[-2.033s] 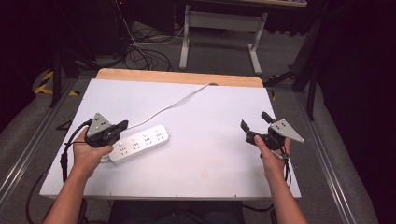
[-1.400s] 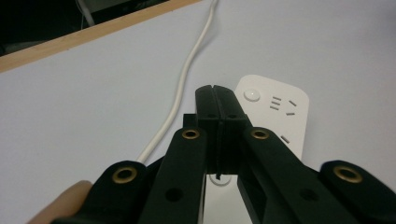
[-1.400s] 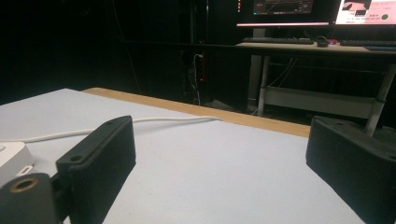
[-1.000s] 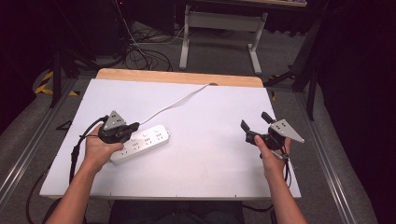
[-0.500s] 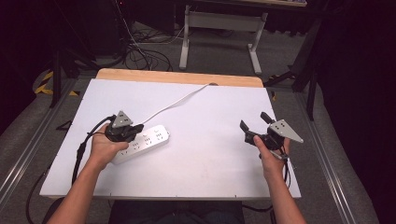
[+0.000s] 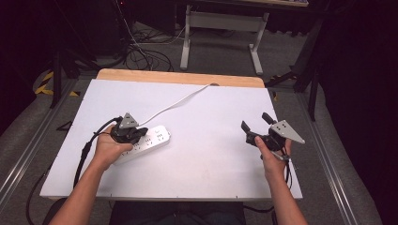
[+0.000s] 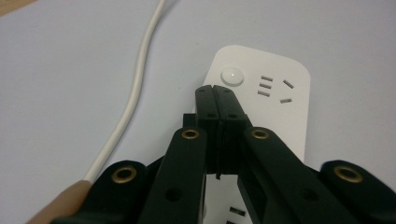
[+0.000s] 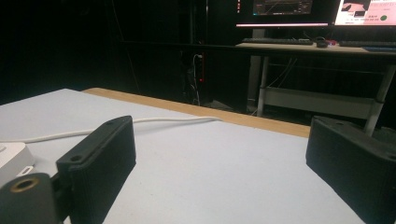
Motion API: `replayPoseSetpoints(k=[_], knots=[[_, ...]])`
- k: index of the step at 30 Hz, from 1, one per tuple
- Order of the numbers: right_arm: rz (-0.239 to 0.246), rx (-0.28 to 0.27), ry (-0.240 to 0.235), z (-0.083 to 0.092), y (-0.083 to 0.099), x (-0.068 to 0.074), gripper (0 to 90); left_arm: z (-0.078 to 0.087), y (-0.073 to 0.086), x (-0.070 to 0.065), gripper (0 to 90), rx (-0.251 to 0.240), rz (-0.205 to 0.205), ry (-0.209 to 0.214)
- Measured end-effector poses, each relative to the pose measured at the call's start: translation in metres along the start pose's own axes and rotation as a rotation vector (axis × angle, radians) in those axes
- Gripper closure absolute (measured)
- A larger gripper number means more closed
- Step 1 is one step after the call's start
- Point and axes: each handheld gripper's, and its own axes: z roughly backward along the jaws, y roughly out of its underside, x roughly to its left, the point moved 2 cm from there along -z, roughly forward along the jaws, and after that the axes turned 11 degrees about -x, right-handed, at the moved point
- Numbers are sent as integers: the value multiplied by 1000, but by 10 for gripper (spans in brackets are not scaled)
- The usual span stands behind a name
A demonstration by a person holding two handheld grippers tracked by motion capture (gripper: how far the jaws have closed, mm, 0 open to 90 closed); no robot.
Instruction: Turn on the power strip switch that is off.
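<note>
White power strip point(image 6: 143, 142) is laid flat on the white table point(image 6: 211, 159), toward the near-left part of the surface, with its long axis running from near-left to far-right. Its white cord point(image 6: 178, 102) is led from its far-right end across the table toward the far edge, where a strip of bare wood point(image 6: 178, 77) is seen. The left gripper point(image 6: 136, 136) is held by the left hand point(image 6: 109, 147) directly over the strip, and its jaws are clenched together with nothing between them. In the left gripper view, the closed tips of the left gripper point(image 7: 215, 89) are seen just short of the round button point(image 7: 232, 75) at the end of the power strip point(image 7: 275, 107), with a set of socket slots point(image 7: 275, 88) just to the right of that button; whether the tips are touching the strip's surface cannot be told. The cord point(image 7: 135, 88) is seen curving past on the left. The right gripper point(image 6: 256, 122) is held by the right hand point(image 6: 272, 154) well apart from the strip, over the right part of the table, with its jaws spread wide and nothing held. In the right gripper view, the corner of the strip point(image 8: 11, 156) is seen at the left edge.
</note>
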Motion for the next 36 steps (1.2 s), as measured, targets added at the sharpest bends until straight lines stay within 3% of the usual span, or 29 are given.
replayPoseSetpoints(k=[11,15,17,20,21,27,36], knots=[[1,-4,7,2,-1,-1,88,-4,2,-1,900,36,-4,-15],[-3,-8,8,2,-2,-1,89,-5,2,-2,900,38,5,-15],[-3,-9,9,2,-2,-1,89,-5,2,-2,900,46,36,-4],[-3,-9,9,2,-2,-1,89,-6,2,-1,900,48,40,-13],[-3,-9,9,2,-2,-1,89,-7,2,-2,900,46,61,-3],[0,-11,12,2,-2,-1,89,-10,-1,-6,900,62,40,-6],[-6,-12,11,4,-3,-1,88,-10,-2,-4,900,80,74,-10]])
